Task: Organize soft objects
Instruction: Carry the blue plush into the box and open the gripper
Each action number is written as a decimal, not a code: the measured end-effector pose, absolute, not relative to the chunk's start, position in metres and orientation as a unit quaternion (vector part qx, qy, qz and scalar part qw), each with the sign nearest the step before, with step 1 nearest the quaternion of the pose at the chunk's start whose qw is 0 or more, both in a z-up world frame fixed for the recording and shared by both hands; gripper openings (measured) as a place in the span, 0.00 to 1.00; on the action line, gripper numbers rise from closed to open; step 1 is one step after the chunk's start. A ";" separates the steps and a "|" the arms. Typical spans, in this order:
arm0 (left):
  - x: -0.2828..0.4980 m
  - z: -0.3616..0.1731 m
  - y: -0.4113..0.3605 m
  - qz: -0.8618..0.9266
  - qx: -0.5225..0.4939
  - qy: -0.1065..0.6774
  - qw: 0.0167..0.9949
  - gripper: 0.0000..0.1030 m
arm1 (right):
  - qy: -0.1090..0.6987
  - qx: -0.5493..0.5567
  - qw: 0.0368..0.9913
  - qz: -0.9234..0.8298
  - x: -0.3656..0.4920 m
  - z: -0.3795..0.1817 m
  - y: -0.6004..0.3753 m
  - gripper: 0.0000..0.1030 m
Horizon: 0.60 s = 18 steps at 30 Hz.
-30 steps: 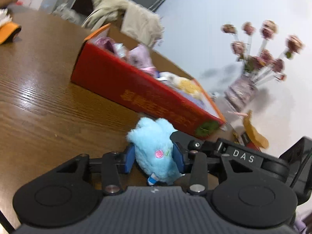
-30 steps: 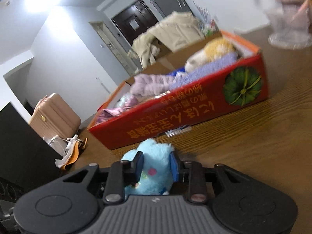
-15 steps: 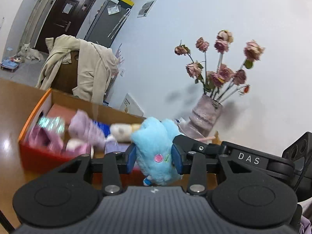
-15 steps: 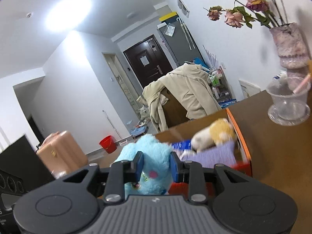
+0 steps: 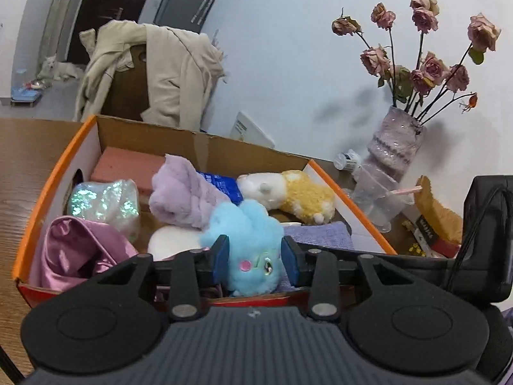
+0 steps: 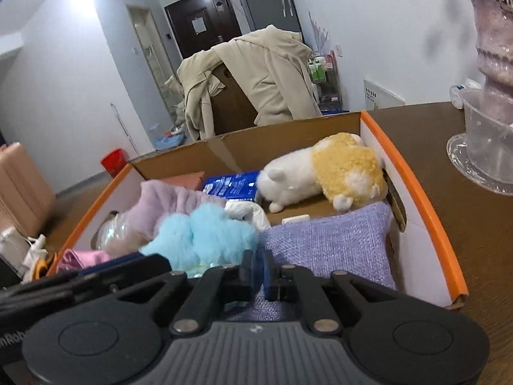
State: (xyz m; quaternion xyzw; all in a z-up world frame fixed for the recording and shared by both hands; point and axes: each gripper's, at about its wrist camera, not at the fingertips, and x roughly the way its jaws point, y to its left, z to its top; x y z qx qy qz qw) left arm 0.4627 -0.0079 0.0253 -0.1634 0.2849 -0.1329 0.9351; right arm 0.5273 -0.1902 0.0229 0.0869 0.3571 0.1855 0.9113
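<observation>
Left gripper (image 5: 255,258) | clamps blue plush (image 5: 253,247) | over box (image 5: 48,189)

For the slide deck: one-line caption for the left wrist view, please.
Left gripper holds a blue plush toy over the red cardboard box of soft items.

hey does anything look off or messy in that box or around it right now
Nothing looks damaged or spilled. The box is a loose jumble: the yellow and white plush lies on its side, and the blue plush sits between the left gripper fingers above the pile. The right gripper is shut on nothing.
</observation>
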 end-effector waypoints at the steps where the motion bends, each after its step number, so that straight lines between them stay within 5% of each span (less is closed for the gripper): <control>1: 0.465 0.025 -0.008 -0.131 -0.164 0.287 0.935 0.34 | 0.357 0.085 0.912 0.185 0.527 0.023 -0.189 0.09; 13: 0.427 0.087 -0.010 -0.098 -0.120 0.246 0.957 0.38 | 0.289 0.075 0.940 0.163 0.483 0.100 -0.241 0.13; 18: 0.395 0.111 -0.010 -0.070 -0.084 0.238 0.965 0.39 | 0.259 0.051 0.952 0.152 0.440 0.134 -0.261 0.27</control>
